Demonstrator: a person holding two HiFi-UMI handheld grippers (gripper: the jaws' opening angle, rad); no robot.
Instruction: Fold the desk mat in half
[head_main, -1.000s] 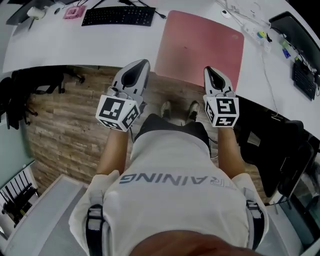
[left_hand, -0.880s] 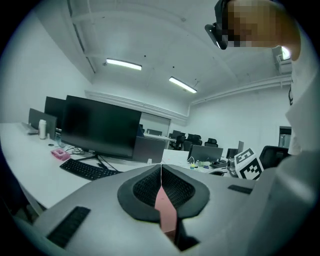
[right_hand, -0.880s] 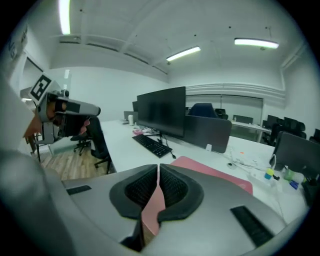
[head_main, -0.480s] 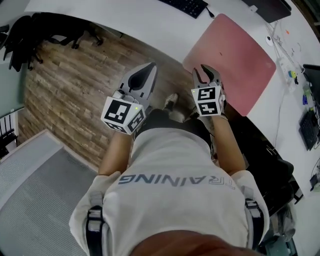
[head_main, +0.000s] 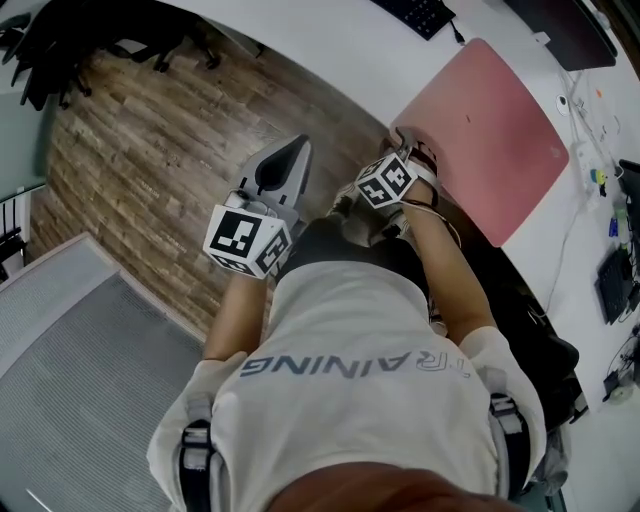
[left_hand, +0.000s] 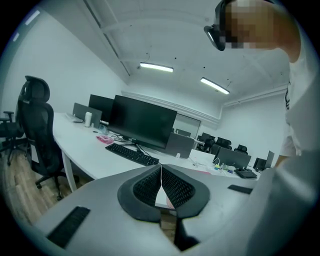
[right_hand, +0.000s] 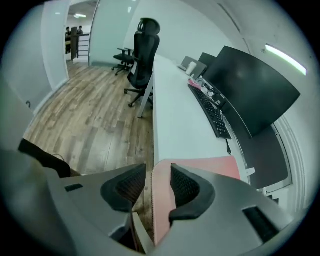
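The pink desk mat (head_main: 490, 125) lies flat on the white desk (head_main: 330, 50), its near left corner at the desk's edge. My right gripper (head_main: 404, 142) is at that corner. In the right gripper view the mat's stitched edge (right_hand: 161, 200) runs between the jaws of this gripper (right_hand: 157, 172). They are opening and the pads stand apart from the mat. My left gripper (head_main: 288, 152) hangs over the wooden floor, left of the mat and off the desk. Its jaws (left_hand: 161, 181) are shut with nothing between them.
A black keyboard (right_hand: 212, 112) and a large dark monitor (right_hand: 250, 95) stand on the desk beyond the mat. Black office chairs (right_hand: 142, 55) stand by the desk's far end. Cables and small items (head_main: 600, 180) lie right of the mat. A person's legs are below the desk edge.
My right gripper has moved forward to the mat's near corner and its jaws have opened around the edge. The head view has swung left. The left gripper stays shut.
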